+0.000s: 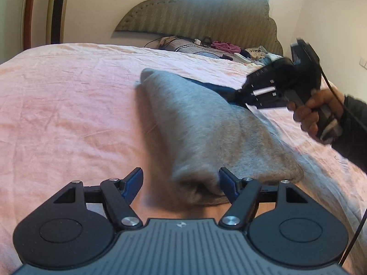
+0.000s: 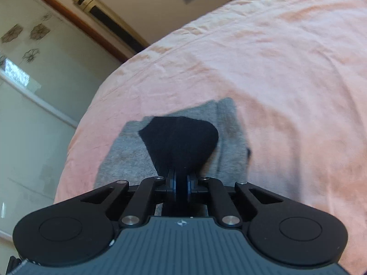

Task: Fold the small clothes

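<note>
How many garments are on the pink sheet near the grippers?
1 grey garment, mid-bed; its dark end is pinched in the right gripper, near end between the open left gripper.

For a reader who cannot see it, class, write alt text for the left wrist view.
A grey garment lies on a pink bedsheet, its near end between the open jaws of the left gripper. At right, a hand holds the right gripper, which pinches dark fabric at the garment's far edge.
</note>
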Available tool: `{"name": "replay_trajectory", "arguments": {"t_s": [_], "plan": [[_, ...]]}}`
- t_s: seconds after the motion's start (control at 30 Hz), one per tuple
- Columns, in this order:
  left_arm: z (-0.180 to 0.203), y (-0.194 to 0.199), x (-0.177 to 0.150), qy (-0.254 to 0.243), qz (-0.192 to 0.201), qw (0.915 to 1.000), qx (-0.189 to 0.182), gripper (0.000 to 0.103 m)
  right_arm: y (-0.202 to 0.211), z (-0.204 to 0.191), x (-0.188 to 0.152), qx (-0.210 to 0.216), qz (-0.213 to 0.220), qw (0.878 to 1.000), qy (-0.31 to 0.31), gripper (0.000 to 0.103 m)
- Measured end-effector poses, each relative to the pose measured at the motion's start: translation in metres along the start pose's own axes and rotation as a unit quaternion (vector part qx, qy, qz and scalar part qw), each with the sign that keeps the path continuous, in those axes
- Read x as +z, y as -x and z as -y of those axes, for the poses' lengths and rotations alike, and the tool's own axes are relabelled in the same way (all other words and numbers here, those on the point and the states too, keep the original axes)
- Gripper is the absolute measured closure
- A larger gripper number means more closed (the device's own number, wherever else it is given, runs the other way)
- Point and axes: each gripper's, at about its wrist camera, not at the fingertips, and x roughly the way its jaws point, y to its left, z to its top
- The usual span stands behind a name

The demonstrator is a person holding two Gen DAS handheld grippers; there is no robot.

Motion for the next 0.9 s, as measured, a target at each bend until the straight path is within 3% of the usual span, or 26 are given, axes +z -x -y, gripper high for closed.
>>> {"name": "replay_trajectory", "arguments": {"t_s": [0.03, 0.1, 0.17, 0.23, 0.33, 0.5, 0.53, 0.57, 0.6, 0.7, 0.77, 0.83, 0.87, 0.9], "plan": [[-0.001, 0.000, 0.000, 0.003, -0.003, 1.0000, 0.000, 0.031, 0.002, 0.004, -0.005, 0.013, 0.007, 1.000, -0.010, 0.089], [-0.003, 0.002, 0.002, 0.008, -0.004, 1.0000, -0.002, 0.031, 0.011, 0.002, -0.010, 0.026, 0.014, 0.999, -0.027, 0.075], [-0.007, 0.005, 0.006, 0.025, -0.004, 0.9995, -0.018, 0.031, 0.031, -0.005, -0.021, 0.056, 0.027, 0.998, -0.023, 0.050], [-0.018, 0.006, 0.009, 0.070, -0.009, 0.9961, -0.053, 0.031, 0.048, -0.008, -0.035, 0.074, 0.025, 0.997, -0.018, 0.046], [-0.037, -0.002, 0.010, 0.151, -0.029, 0.9839, -0.091, 0.031, 0.057, -0.011, -0.054, 0.057, -0.006, 0.998, 0.000, 0.046], [-0.046, -0.023, 0.011, 0.215, -0.047, 0.9666, -0.132, 0.031, 0.047, -0.015, -0.081, 0.053, -0.053, 0.997, 0.019, 0.047], [-0.047, -0.027, 0.013, 0.228, -0.052, 0.9624, -0.138, 0.031, 0.043, -0.018, -0.082, 0.052, -0.059, 0.997, 0.027, 0.052], [-0.048, -0.030, 0.015, 0.235, -0.056, 0.9603, -0.140, 0.031, 0.041, -0.022, -0.084, 0.045, -0.064, 0.996, 0.043, 0.079], [-0.047, -0.032, 0.018, 0.236, -0.060, 0.9599, -0.138, 0.031, 0.040, -0.026, -0.084, 0.040, -0.072, 0.995, 0.057, 0.087], [-0.045, -0.031, 0.020, 0.227, -0.069, 0.9622, -0.134, 0.031, 0.056, -0.025, -0.082, 0.039, -0.046, 0.995, 0.075, 0.087], [-0.044, -0.031, 0.017, 0.217, -0.065, 0.9645, -0.135, 0.031, 0.053, -0.006, -0.084, 0.015, -0.050, 0.997, 0.059, 0.090], [-0.044, -0.030, 0.017, 0.216, -0.065, 0.9649, -0.135, 0.031, 0.051, 0.005, -0.091, 0.039, -0.051, 0.997, 0.032, 0.092], [-0.044, -0.031, 0.018, 0.218, -0.068, 0.9640, -0.136, 0.031, 0.056, 0.005, -0.092, 0.048, -0.048, 0.997, 0.021, 0.081], [-0.044, -0.031, 0.019, 0.219, -0.071, 0.9633, -0.138, 0.031, 0.064, 0.004, -0.095, 0.056, -0.041, 0.998, 0.012, 0.076]]}}
